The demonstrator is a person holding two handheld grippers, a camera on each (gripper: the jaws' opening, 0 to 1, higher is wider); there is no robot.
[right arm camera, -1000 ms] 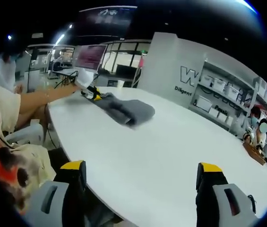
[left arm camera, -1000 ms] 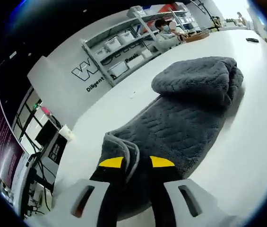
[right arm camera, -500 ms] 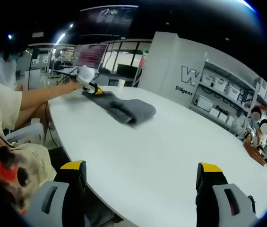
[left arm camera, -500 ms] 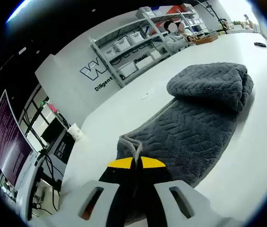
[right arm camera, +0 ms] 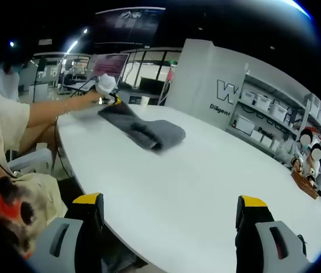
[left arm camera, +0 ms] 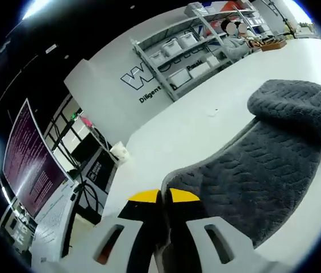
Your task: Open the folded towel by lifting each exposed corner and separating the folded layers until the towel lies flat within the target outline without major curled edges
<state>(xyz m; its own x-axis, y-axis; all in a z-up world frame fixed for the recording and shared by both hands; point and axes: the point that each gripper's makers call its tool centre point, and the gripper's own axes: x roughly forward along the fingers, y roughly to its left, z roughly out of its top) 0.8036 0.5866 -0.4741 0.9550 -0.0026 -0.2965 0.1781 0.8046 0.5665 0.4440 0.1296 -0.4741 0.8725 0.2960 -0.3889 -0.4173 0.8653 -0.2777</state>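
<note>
**Left gripper pinching the towel corner, right gripper idle**

Left gripper (left arm camera: 159, 196) first: its 2 yellow-tipped jaws are pressed together on a corner of the grey towel (left arm camera: 268, 165), and the cloth rises up off the white table (left arm camera: 188, 128) to meet them. From that pinched corner the towel runs away from me as a long quilted strip, its near part lifted and curved, its far part lying on the table. At the far end it is still bunched into a thick rolled fold (left arm camera: 291, 105), resting on the tabletop.

In the right gripper view I see the same thing from across the table: the left gripper (right arm camera: 108, 94) is held up in my hand (right arm camera: 89, 99), with the towel (right arm camera: 143, 128) hanging from it and sloping down to the folded mass on the table (right arm camera: 205, 187). My forearm reaches in from the left of that view, and my light, patterned clothing (right arm camera: 7, 187) sits at the table's near edge.

Right gripper (right arm camera: 169, 213) is spread wide, its 2 jaws standing well apart with nothing between them. It hovers above the near edge of the table, well apart from the towel.

Farther out, a grey wall with large lettering (left arm camera: 146, 85) stands behind the table, with metal shelving (left arm camera: 188, 48) holding pale bins beside it. A large screen (left arm camera: 26, 165) glows purple off the table's end, and a small white cup (left arm camera: 120, 152) stands near the table's far edge. People (right arm camera: 308, 153) sit by the shelves at the far end.
</note>
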